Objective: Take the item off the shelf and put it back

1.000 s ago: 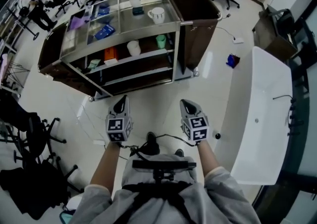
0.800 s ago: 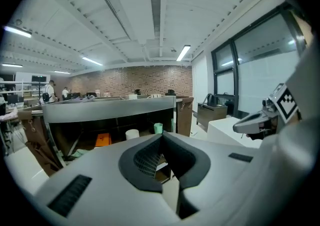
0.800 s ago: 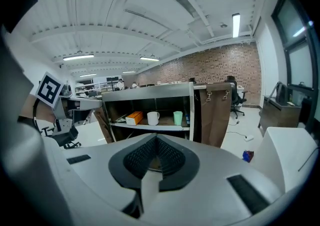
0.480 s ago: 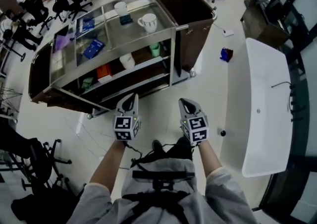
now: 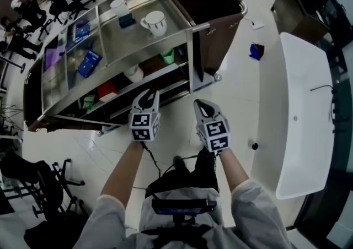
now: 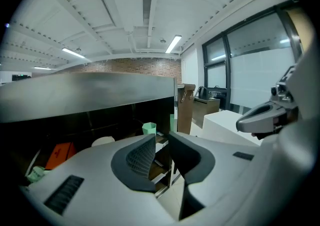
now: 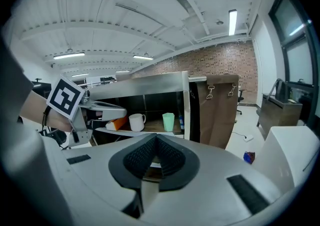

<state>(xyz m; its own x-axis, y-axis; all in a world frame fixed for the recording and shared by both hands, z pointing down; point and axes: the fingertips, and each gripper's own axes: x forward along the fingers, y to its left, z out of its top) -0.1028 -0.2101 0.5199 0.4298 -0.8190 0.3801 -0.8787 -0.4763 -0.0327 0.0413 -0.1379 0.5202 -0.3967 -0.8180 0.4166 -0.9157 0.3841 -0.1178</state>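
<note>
A steel cart shelf stands in front of me. On its middle shelf are a white mug, a green cup and an orange box. The left gripper view shows the same green cup and mug ahead. My left gripper hovers just short of the lower shelf edge. Its jaws have just been opening, and they stand slightly apart with nothing between them. My right gripper is beside it, shut and empty, short of the cart's corner post.
A cup, another cup and blue boxes lie on the cart's top. A brown bag hangs at its right end. A long white table runs along the right, and office chairs stand at the left.
Both grippers have moved forward toward the cart, which now sits closer in the head view. The left gripper's jaws have parted a little.
</note>
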